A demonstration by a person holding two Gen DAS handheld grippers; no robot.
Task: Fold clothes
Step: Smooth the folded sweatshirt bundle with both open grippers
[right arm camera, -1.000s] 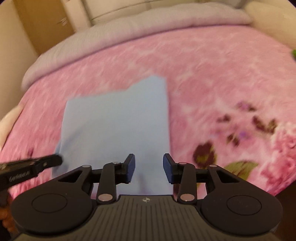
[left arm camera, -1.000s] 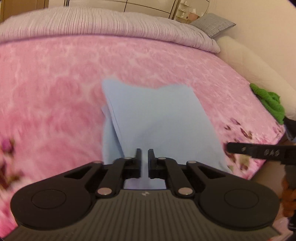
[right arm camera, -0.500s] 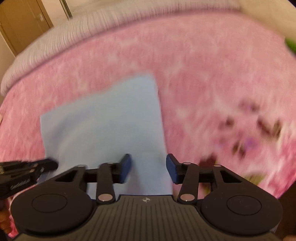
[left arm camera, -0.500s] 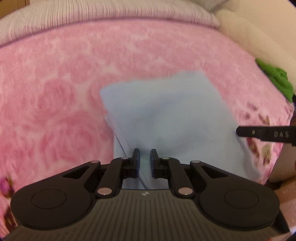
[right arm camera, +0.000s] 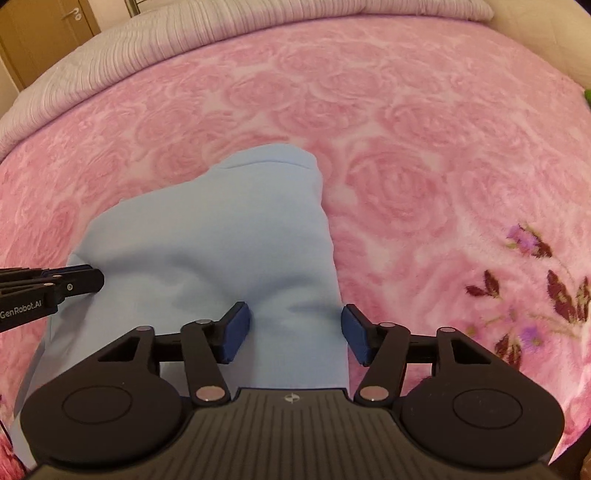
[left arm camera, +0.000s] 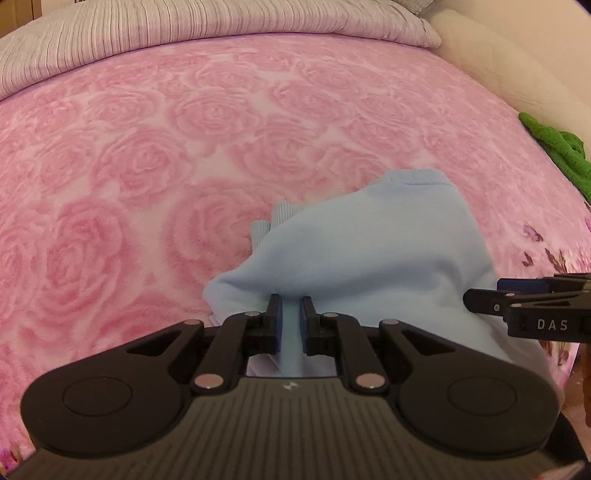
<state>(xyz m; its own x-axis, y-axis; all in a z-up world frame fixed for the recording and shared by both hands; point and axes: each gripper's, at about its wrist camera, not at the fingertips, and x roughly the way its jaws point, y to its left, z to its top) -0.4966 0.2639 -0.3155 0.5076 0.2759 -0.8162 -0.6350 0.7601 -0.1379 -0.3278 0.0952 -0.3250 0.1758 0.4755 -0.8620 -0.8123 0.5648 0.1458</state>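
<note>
Right now your light blue sweatshirt (left arm camera: 369, 266) lies folded over on the pink rose-patterned blanket (left arm camera: 147, 166), toward the near edge of the bed, its top layer puffed up rather than flat. From the left wrist view you can see a ribbed cuff (left arm camera: 284, 214) poking out at the far left corner and a ribbed band along the far edge; the fabric looks soft, plain and unprinted. Your left gripper (left arm camera: 291, 314) is nearly closed, its blue pads pinching a narrow ridge of that blue cloth at the near left edge. Your right gripper (right arm camera: 295, 332) has just been opening: its jaws now stand wide, with the near right edge of the garment running between them, and the pads do not press on it. Each gripper shows in the other's view, at the side, just at the garment's edge. Around the garment, the blanket is bare pink roses, with darker purple flowers (right arm camera: 535, 266) printed toward the near right corner. A grey striped duvet (left arm camera: 184, 33) is bunched along the far side of the bed, a green knitted item (left arm camera: 554, 155) sits at the right edge well apart from the sweatshirt, and a wooden door (right arm camera: 44, 33) shows in the far left corner of the right wrist view.
</note>
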